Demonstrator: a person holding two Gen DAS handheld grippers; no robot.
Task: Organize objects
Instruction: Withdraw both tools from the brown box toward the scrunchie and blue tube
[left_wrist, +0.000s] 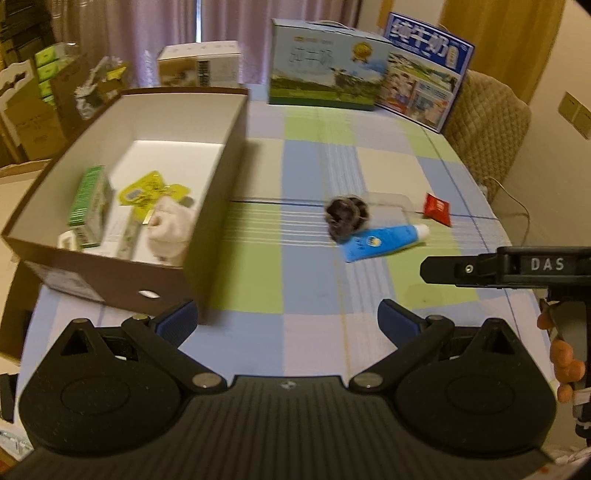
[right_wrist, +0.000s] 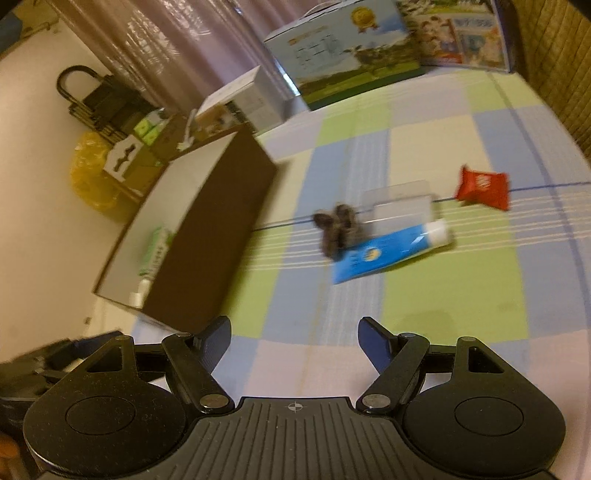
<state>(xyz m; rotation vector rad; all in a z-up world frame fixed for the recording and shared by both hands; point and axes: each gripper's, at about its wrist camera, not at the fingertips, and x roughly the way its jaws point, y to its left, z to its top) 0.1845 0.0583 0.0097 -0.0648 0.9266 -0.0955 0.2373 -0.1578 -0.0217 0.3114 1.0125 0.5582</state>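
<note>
Both grippers are being held spread over the checked cloth (left_wrist: 258, 258), nothing between the jaws: the left gripper (left_wrist: 287, 323) at 6 o'clock in its view, the right gripper (right_wrist: 295, 338) likewise in its own. A brown box (left_wrist: 218, 206) is being seen at 10 o'clock, holding a green carton (left_wrist: 90, 205), a yellow packet (left_wrist: 147, 190) and a white cloth (left_wrist: 170, 229). Toward 1 o'clock a dark furry thing (left_wrist: 345, 216) is lying against a blue tube (left_wrist: 384, 240), with a red sachet (left_wrist: 437, 209) just beyond. Milk cartons (left_wrist: 325, 70) are standing at 12 o'clock. No obstacle is lying between grippers and tube.
</note>
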